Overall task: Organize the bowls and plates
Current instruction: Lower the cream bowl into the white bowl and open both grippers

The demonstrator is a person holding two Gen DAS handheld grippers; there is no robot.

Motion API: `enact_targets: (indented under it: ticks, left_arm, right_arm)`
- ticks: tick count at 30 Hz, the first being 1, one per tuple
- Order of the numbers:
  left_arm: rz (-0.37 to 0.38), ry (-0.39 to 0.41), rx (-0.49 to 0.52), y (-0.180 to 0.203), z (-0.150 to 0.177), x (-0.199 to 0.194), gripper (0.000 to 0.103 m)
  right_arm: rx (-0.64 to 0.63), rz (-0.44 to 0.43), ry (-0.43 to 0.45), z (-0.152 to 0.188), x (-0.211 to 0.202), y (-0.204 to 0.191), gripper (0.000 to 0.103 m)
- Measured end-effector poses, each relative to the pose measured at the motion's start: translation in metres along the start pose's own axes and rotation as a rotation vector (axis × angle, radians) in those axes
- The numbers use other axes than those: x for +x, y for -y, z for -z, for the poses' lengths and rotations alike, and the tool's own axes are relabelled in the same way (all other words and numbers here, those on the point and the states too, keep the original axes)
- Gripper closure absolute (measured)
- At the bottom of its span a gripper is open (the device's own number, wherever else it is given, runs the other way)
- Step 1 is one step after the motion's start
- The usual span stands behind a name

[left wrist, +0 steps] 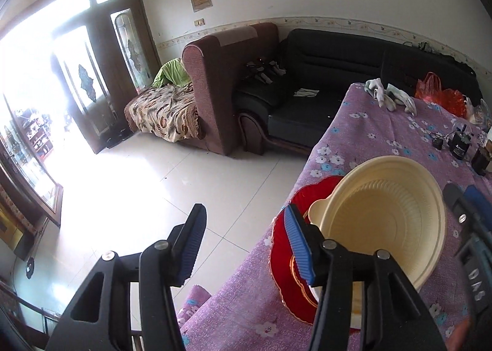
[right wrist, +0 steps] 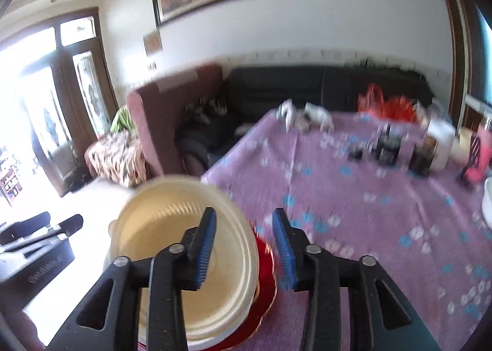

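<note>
One cream bowl, one red plate (stacked)

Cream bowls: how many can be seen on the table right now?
1 for certain: a cream bowl sitting on the red plate near the table's edge. In the right wrist view, layered rims beneath it hint at more bowls nested under it, but that can't be confirmed.

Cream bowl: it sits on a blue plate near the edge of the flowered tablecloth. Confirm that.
Not quite. The plate under the cream bowl is red, not blue, as the left wrist view shows. The rest holds: the stack sits near the edge of the flowered tablecloth.
</note>
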State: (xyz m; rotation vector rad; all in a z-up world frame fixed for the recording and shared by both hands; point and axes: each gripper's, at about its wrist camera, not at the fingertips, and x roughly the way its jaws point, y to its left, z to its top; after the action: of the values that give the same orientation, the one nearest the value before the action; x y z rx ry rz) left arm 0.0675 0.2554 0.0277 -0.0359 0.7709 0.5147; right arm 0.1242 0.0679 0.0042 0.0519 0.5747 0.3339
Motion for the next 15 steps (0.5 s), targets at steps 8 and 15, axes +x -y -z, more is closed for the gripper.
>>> enact_targets:
  ticks: [8,15]
  left_arm:
    - [0.034,0.049,-0.036,-0.011,-0.001,-0.031,0.047]
    - [0.095,0.148,0.020,0.029,0.000,-0.083,0.032]
  right_arm:
    - [0.064,0.017,0.102,-0.010,-0.038,0.021,0.057]
    - [0.112,0.063,0.122,-0.007,-0.077,0.069,0.057]
